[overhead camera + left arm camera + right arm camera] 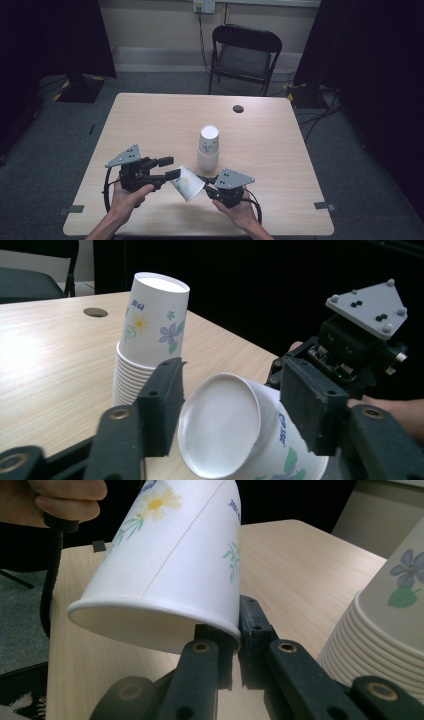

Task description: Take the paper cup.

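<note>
Pale wood table (150,120) lies bare toward its far edge; near its front edge, right gripper (206,186) pinches the paper cup (187,183) rim, left gripper (170,168) jaws flank its base, contact unclear.

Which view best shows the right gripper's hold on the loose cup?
Right gripper view: its jaws pinch the loose cup's rim. High view shows right gripper at the cup; left gripper view shows mainly the cup's base.

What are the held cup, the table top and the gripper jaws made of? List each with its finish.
Held cup: likely paper, matte white with printed flowers, a rolled rim and a side seam.
Table top: looks like wood-grain laminate, pale with a slight sheen.
Right gripper jaws: seemingly matte black plastic, screwed together.
</note>
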`<move>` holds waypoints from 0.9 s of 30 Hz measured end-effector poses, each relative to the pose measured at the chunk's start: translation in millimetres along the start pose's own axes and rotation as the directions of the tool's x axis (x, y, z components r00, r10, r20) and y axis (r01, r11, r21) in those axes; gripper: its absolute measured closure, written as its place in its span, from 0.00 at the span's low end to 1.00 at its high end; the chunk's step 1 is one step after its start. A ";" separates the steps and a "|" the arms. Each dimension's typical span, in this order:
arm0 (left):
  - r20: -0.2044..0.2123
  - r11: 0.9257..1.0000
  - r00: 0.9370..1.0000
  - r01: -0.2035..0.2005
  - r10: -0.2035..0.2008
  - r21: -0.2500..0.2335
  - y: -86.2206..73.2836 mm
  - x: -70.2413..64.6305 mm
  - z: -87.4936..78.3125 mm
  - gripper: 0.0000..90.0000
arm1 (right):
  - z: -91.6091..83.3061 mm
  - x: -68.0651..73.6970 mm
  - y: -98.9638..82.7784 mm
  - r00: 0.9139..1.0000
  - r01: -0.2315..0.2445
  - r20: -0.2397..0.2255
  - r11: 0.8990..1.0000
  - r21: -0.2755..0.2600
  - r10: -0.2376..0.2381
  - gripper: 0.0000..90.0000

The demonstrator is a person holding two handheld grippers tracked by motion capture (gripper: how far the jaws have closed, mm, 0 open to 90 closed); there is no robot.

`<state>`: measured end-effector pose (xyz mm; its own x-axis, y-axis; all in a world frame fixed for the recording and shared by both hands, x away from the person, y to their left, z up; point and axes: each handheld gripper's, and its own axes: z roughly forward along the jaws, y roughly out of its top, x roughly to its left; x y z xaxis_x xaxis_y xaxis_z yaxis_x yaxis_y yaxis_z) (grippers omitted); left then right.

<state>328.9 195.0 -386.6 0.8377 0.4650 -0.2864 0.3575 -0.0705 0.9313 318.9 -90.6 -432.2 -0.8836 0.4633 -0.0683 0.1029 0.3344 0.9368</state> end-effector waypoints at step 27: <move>0.004 0.979 0.990 -0.137 0.138 0.151 -14.8 0.9 5.5 0.55 | 7.4 -18.9 -7.9 0.988 -0.152 0.000 0.955 0.254 0.157 0.96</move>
<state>326.7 191.6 -401.8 0.8808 0.4469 -0.1565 0.2977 -0.2656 0.9170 338.1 -96.0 -440.8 -0.8566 0.5099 0.0794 0.3483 0.4577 0.8181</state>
